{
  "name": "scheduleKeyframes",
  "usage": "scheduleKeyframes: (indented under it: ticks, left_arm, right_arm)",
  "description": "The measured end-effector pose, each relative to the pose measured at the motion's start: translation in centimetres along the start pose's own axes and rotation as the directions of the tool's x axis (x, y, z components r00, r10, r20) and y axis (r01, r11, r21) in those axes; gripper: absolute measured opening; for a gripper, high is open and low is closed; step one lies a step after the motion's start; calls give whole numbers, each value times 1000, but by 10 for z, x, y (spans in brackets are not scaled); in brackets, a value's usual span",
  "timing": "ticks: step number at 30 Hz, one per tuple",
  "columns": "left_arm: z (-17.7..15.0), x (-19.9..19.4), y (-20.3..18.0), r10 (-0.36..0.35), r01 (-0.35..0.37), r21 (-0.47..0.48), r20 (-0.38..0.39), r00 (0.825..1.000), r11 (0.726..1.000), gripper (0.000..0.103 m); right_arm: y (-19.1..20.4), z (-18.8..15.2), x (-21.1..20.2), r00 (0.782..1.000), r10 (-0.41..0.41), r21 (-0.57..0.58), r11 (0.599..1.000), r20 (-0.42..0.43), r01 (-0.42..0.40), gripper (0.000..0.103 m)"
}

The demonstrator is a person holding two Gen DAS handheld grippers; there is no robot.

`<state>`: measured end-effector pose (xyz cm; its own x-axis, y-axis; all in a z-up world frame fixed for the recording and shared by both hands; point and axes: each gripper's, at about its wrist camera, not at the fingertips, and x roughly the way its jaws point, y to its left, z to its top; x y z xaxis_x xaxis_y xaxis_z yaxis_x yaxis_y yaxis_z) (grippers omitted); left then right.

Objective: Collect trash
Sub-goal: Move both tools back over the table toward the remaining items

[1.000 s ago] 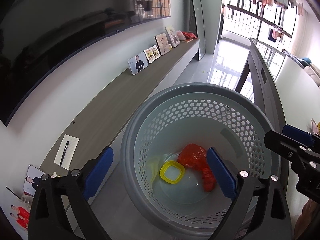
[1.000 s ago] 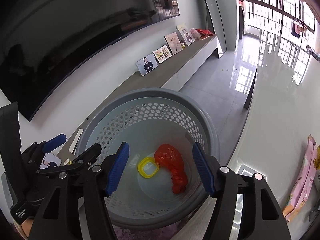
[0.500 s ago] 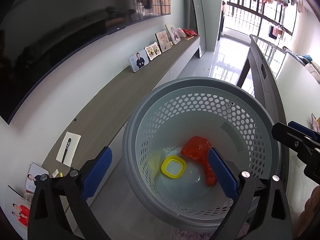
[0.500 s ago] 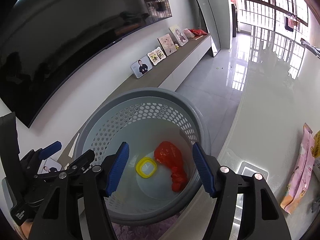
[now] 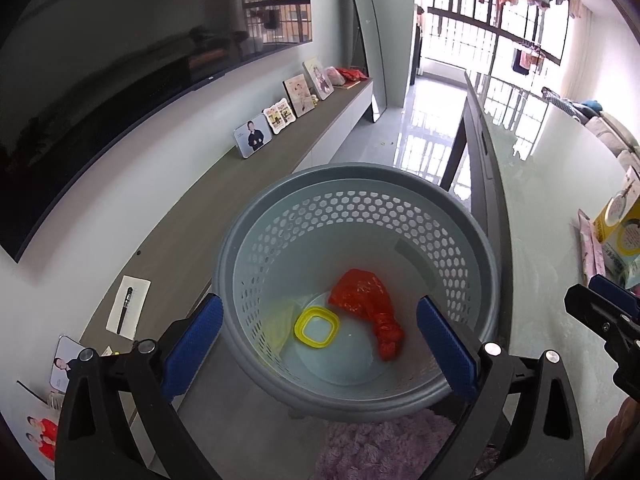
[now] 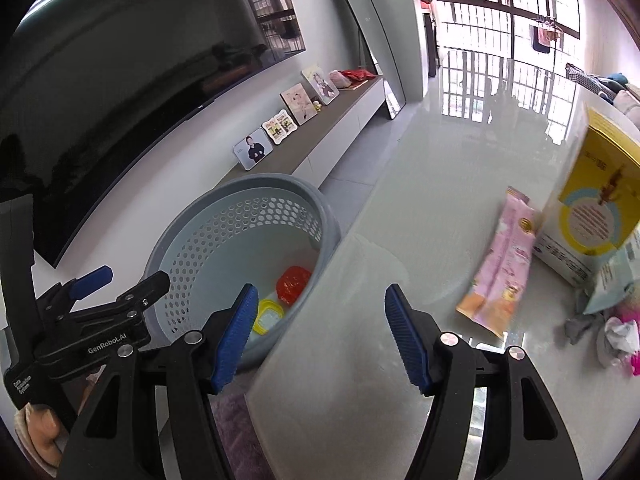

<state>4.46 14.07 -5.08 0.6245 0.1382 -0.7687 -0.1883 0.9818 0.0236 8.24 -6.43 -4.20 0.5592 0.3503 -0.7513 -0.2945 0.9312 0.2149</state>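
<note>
Both tongs spread, empty; only right view shows pink packet (image 6: 500,276), perhaps snack wrapper.

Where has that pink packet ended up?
In the right wrist view, the pink packet lies on the white table at right, beside the yellow-and-white box.

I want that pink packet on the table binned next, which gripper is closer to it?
Right. The right gripper is open over the table, with the pink packet ahead to its right. The left gripper hangs open over the basket, beside the table.
</note>
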Motion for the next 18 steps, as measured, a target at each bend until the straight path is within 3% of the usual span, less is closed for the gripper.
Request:
scheduleKeyframes:
  ticks: [18]
  left_arm:
    - [-15,-32,-96,-141,140,143,-1,990,980,96]
  right_arm:
    - [-92,-52,-112,981,-165,176,974,99,146,64]
